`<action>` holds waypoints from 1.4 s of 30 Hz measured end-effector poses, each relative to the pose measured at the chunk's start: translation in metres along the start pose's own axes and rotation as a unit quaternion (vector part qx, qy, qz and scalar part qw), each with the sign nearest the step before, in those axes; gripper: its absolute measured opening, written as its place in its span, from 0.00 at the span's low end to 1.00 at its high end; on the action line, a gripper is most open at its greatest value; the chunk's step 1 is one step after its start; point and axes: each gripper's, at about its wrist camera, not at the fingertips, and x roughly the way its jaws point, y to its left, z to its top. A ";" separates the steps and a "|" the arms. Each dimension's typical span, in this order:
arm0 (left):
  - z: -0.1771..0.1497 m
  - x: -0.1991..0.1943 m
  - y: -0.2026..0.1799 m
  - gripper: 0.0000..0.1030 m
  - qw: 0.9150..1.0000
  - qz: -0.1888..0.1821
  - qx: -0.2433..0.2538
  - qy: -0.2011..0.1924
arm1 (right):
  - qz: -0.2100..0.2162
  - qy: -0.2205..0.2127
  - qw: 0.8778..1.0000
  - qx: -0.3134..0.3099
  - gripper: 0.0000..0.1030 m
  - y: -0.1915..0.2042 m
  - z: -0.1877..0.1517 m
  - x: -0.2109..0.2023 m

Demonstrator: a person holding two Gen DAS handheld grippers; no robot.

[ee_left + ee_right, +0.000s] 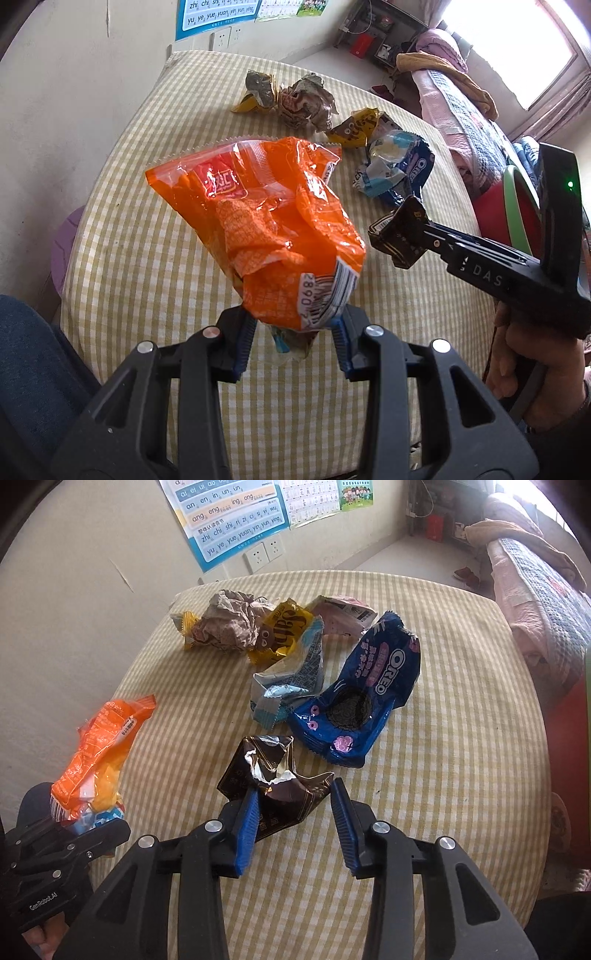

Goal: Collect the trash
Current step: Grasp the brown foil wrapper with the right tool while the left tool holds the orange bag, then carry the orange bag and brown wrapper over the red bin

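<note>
- I'm holding the orange snack bag (pixel 266 221) up off the tabletop (pixel 147 258) with the left claw (pixel 293 339); the pads are pinching its crumpled bottom end near the barcode, and the bag is standing up above the checked cloth.
- The right claw (pixel 293 819) is carrying the dark brown wrapper (pixel 275 779). In the left wrist view its fingers are clamped on it in the air; in its own view the wrapper is touching only the left pad and the right pad is standing clear, so I'm judging the grip thin.
- So two pieces are in hand, and neither is binned yet.
- Still lying on the tabletop: the blue Oreo wrapper (pixel 364 705), a light blue and white wrapper (pixel 291 679) just beside it, a yellow snack wrapper (pixel 286 635), a crumpled brown paper ball (pixel 231 622), a small yellow wrapper (pixel 186 627) touching that ball, and a pink and white packet (pixel 343 616) at the back.
- A red bin with a green rim (pixel 517 206) is sitting off the right edge of the tabletop, partly hidden behind the right claw; I'm guessing that's where the trash is going. Its contents aren't visible.
- My read: early, most of the pile untouched, roughly six pieces to go after these two.
</note>
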 end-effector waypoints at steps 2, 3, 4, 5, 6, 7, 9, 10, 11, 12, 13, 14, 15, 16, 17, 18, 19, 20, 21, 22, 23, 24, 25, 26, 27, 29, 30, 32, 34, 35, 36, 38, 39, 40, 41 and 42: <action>0.001 -0.005 -0.002 0.34 1.000 0.000 0.003 -0.006 | -0.001 -0.009 1.000 -0.002 0.36 0.001 -0.004 -0.013; 0.001 -0.008 -0.003 0.34 1.000 0.000 0.004 -0.010 | -0.002 -0.014 1.000 -0.003 0.36 0.002 -0.005 -0.019; 0.001 -0.011 -0.005 0.34 1.000 0.000 0.007 -0.014 | -0.003 -0.020 1.000 -0.005 0.36 0.004 -0.005 -0.025; 0.000 -0.013 -0.007 0.34 1.000 0.000 0.008 -0.017 | -0.003 -0.025 1.000 -0.006 0.36 0.005 -0.006 -0.031; 0.000 -0.016 -0.008 0.34 1.000 0.000 0.010 -0.020 | -0.003 -0.030 1.000 -0.007 0.36 0.005 -0.006 -0.037; 0.000 -0.019 -0.010 0.34 1.000 0.000 0.012 -0.023 | -0.003 -0.035 0.999 -0.008 0.36 0.006 -0.007 -0.042; -0.002 -0.025 -0.014 0.34 0.999 0.000 0.016 -0.029 | -0.003 -0.045 0.999 -0.007 0.36 0.006 -0.008 -0.054; -0.003 -0.028 -0.016 0.34 0.999 0.000 0.018 -0.032 | -0.003 -0.050 0.999 -0.006 0.36 0.006 -0.010 -0.060; -0.003 -0.031 -0.019 0.34 0.999 0.000 0.020 -0.035 | -0.002 -0.054 0.999 -0.005 0.36 0.006 -0.012 -0.065; -0.004 -0.034 -0.021 0.34 0.999 0.000 0.022 -0.037 | -0.002 -0.059 0.998 -0.004 0.36 0.007 -0.013 -0.069; -0.005 -0.037 -0.023 0.34 0.999 -0.001 0.024 -0.041 | -0.002 -0.063 0.998 -0.003 0.36 0.007 -0.016 -0.075; -0.005 -0.039 -0.026 0.34 0.999 -0.001 0.026 -0.043 | -0.003 -0.066 0.998 -0.002 0.36 0.006 -0.019 -0.080; -0.006 -0.042 -0.028 0.34 0.999 -0.002 0.028 -0.045 | -0.003 -0.069 0.998 -0.001 0.36 0.007 -0.017 -0.083; -0.006 -0.044 -0.032 0.34 0.998 -0.004 0.030 -0.047 | -0.004 -0.073 0.997 0.000 0.36 0.005 -0.019 -0.088; -0.005 -0.046 -0.035 0.34 0.998 -0.004 0.033 -0.049 | -0.006 -0.077 0.997 0.002 0.36 0.004 -0.021 -0.093; -0.005 -0.048 -0.038 0.34 0.998 -0.003 0.037 -0.053 | -0.007 -0.080 0.997 0.004 0.36 0.002 -0.022 -0.096; -0.005 -0.051 -0.042 0.34 0.998 -0.003 0.041 -0.056 | -0.008 -0.085 0.996 0.007 0.36 0.000 -0.024 -0.101; -0.004 -0.052 -0.045 0.34 0.997 -0.003 0.044 -0.059 | -0.009 -0.089 0.996 0.010 0.36 -0.002 -0.025 -0.105; -0.004 -0.054 -0.049 0.34 0.997 -0.003 0.048 -0.061 | -0.011 -0.093 0.996 0.014 0.36 -0.006 -0.027 -0.109; -0.004 -0.056 -0.052 0.34 0.997 -0.003 0.051 -0.062 | -0.012 -0.097 0.995 0.018 0.36 -0.009 -0.028 -0.113; -0.003 -0.056 -0.056 0.34 0.996 -0.003 0.055 -0.063 | -0.013 -0.101 0.995 0.022 0.36 -0.013 -0.029 -0.117; -0.003 -0.057 -0.059 0.34 0.996 -0.003 0.058 -0.064 | -0.014 -0.105 0.994 0.026 0.36 -0.017 -0.030 -0.121; -0.003 -0.058 -0.064 0.34 0.996 -0.003 0.062 -0.065 | -0.015 -0.110 0.993 0.030 0.36 -0.021 -0.031 -0.125; -0.002 -0.059 -0.067 0.34 0.996 -0.003 0.065 -0.065 | -0.016 -0.114 0.993 0.035 0.36 -0.025 -0.031 -0.128; -0.001 -0.060 -0.070 0.34 0.995 -0.003 0.068 -0.066 | -0.016 -0.117 0.992 0.039 0.36 -0.028 -0.032 -0.131; 0.002 -0.062 -0.077 0.34 0.995 -0.005 0.077 -0.070 | -0.018 -0.126 0.991 0.046 0.36 -0.036 -0.033 -0.138; 0.003 -0.063 -0.082 0.34 0.994 -0.007 0.080 -0.071 | -0.019 -0.131 0.990 0.050 0.36 -0.040 -0.033 -0.141; 0.006 -0.064 -0.091 0.34 0.994 -0.012 0.088 -0.071 | -0.020 -0.140 0.988 0.060 0.36 -0.050 -0.034 -0.149; 0.010 -0.064 -0.102 0.34 0.992 -0.016 0.099 -0.073 | -0.023 -0.152 0.986 0.069 0.36 -0.060 -0.034 -0.158; 0.013 -0.064 -0.109 0.34 0.991 -0.018 0.106 -0.074 | -0.025 -0.157 0.984 0.073 0.36 -0.066 -0.034 -0.162; 0.015 -0.063 -0.115 0.34 0.991 -0.020 0.111 -0.075 | -0.028 -0.163 0.983 0.078 0.36 -0.071 -0.034 -0.166; 0.020 -0.061 -0.129 0.34 0.989 -0.027 0.124 -0.077 | -0.035 -0.173 0.981 0.087 0.36 -0.082 -0.035 -0.175; 0.022 -0.060 -0.137 0.34 0.988 -0.031 0.131 -0.077 | -0.038 -0.177 0.979 0.091 0.36 -0.089 -0.036 -0.179; 0.024 -0.059 -0.145 0.34 0.987 -0.036 0.138 -0.077 | -0.041 -0.179 0.978 0.097 0.36 -0.095 -0.037 -0.182; 0.026 -0.058 -0.153 0.34 0.985 -0.041 0.145 -0.078 | -0.045 -0.183 0.977 0.102 0.36 -0.102 -0.037 -0.186; 0.028 -0.056 -0.161 0.34 0.984 -0.047 0.152 -0.077 | -0.048 -0.186 0.976 0.108 0.36 -0.109 -0.037 -0.190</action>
